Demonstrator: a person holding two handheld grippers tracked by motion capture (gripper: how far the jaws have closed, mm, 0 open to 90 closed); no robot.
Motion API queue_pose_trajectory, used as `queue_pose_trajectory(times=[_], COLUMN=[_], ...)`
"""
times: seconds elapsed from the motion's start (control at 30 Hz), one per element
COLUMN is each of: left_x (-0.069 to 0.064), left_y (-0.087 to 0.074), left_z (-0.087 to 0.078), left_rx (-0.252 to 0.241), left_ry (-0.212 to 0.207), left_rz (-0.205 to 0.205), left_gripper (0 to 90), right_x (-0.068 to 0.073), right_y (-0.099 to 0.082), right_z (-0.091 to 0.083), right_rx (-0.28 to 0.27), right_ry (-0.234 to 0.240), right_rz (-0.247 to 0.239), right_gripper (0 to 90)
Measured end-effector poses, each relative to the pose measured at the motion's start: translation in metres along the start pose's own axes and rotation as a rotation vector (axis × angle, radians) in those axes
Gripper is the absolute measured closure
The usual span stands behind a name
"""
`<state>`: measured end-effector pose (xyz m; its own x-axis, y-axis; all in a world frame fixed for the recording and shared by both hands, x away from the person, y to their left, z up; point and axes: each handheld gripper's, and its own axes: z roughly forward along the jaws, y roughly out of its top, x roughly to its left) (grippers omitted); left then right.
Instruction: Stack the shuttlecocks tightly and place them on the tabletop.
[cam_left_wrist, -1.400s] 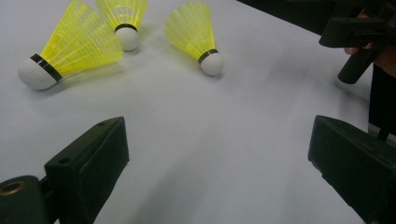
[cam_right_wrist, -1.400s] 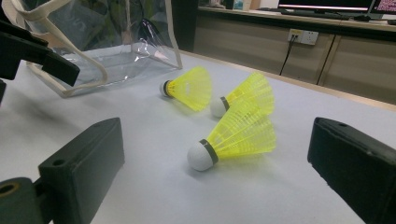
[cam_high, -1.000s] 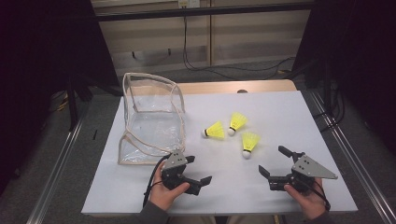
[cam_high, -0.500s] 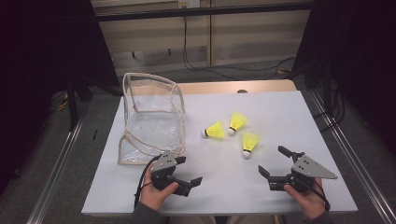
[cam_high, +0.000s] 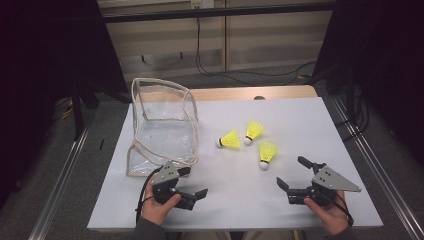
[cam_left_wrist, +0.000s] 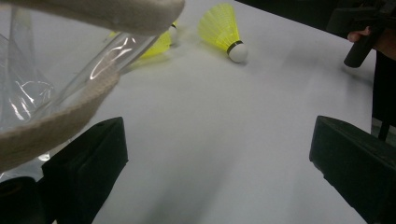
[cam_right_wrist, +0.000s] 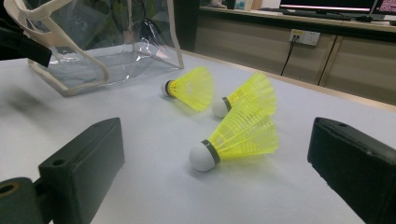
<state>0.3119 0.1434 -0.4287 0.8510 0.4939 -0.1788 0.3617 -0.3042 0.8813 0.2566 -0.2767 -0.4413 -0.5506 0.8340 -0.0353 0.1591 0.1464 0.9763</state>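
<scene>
At the near edge of the white counter (cam_high: 300, 130), the person's two hands each hold a tool low over the surface. The left gripper (cam_high: 192, 184) sits at the near-left with its jaws spread wide and nothing between them; in the left gripper view the cloth-trimmed rim of the clear bag (cam_left_wrist: 56, 116) lies just beside the left-hand jaw, and whether the two touch cannot be told. The right gripper (cam_high: 295, 174) rests at the near-right, its jaws likewise wide apart and empty, aimed toward the shuttlecocks.

A little farther in, three yellow shuttlecocks lie on their sides near one another, right of the bag. The nearest shuttlecock (cam_high: 266, 153) lies just ahead of the right gripper's open jaws, its white cork pointing toward the person; in the right gripper view it shows between the two jaws but well clear of them. Behind it lie the left shuttlecock (cam_high: 229, 140) and the far shuttlecock (cam_high: 254, 131), their cork ends close together.

The clear bag stands at the left, open, its beige-edged frame rising toward the counter's far side.
</scene>
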Motion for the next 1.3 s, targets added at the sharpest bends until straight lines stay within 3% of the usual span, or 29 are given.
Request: queue_pose_trajectory(times=[0.27, 0.53, 0.7, 1.3], left_x=[0.004, 0.01, 0.013, 0.028], left_y=[-0.001, -0.003, -0.005, -0.013], left_z=[-0.007, -0.015, -0.019, -0.034], left_rx=[0.002, -0.02, -0.017, -0.027], left_ry=[0.004, 0.011, 0.024, 0.084], left_rz=[0.009, -0.006, 0.003, -0.023], left_gripper=[4.1, 4.0, 3.9, 3.6], right_x=[0.0, 0.0, 0.001, 0.001], right_y=[0.0, 0.0, 0.0, 0.001], right_z=[0.0, 0.0, 0.0, 0.0], right_rx=[-0.001, -0.001, 0.001, -0.001], right_ry=[0.001, 0.003, 0.002, 0.001], right_rz=[-0.002, -0.008, -0.005, -0.006], right_gripper=[3.0, 3.0, 2.9, 2.9])
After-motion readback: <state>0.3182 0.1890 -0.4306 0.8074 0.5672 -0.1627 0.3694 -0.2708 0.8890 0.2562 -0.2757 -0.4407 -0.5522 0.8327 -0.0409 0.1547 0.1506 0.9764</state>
